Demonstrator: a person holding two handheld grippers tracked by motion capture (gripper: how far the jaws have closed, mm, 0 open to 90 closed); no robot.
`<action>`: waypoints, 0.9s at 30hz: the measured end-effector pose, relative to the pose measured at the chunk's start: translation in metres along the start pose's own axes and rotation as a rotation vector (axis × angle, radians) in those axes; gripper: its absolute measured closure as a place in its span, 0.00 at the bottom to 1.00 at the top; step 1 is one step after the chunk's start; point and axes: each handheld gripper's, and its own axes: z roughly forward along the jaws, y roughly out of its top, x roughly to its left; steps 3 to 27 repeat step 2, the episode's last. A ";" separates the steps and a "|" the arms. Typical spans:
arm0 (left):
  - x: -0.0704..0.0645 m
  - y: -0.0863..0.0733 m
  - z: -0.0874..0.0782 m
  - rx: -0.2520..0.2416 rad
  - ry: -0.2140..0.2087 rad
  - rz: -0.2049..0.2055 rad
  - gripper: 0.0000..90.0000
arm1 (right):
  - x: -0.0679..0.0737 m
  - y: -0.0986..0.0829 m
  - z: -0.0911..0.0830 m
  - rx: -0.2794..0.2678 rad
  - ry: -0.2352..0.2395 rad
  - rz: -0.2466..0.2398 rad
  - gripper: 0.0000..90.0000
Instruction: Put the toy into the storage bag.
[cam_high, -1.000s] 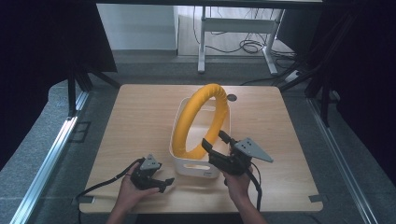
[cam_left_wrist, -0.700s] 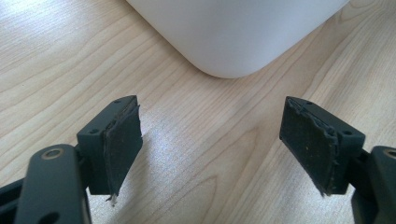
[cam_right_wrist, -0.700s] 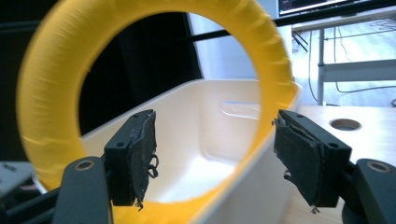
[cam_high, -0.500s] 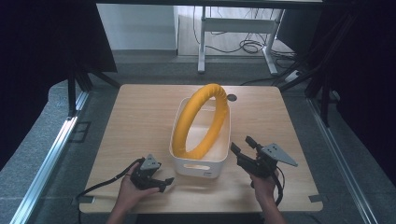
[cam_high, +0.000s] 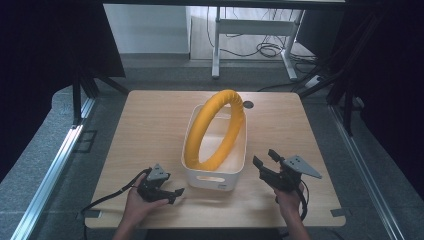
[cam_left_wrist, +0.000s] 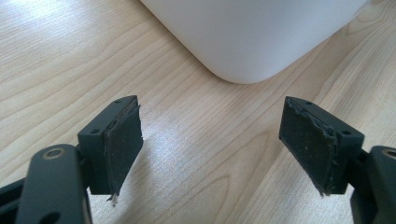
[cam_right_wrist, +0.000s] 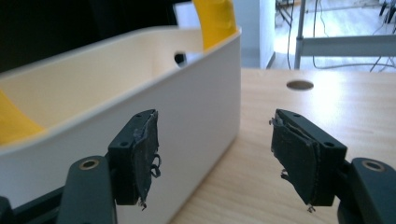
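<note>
On the wooden table (cam_high: 150, 130) we see a white bin (cam_high: 216, 176) holding a yellow ring (cam_high: 215, 131) that stands on edge and rises above the rim. Our left gripper (cam_high: 175, 194) lies near the bin's front left corner, jaws spread wide with nothing between them. Our right gripper (cam_high: 264, 159) sits just beside the bin's right wall, jaws equally wide and empty, touching neither bin nor ring.
</note>
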 end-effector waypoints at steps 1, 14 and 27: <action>0.000 0.000 0.000 0.000 0.000 0.000 0.24 | 0.000 0.000 0.000 0.000 0.000 0.000 0.36; 0.000 0.000 0.001 0.003 0.000 0.000 0.24 | -0.001 -0.002 0.002 0.016 -0.005 -0.007 0.36; 0.000 0.000 0.001 0.003 0.000 0.000 0.24 | -0.001 -0.002 0.002 0.016 -0.005 -0.007 0.36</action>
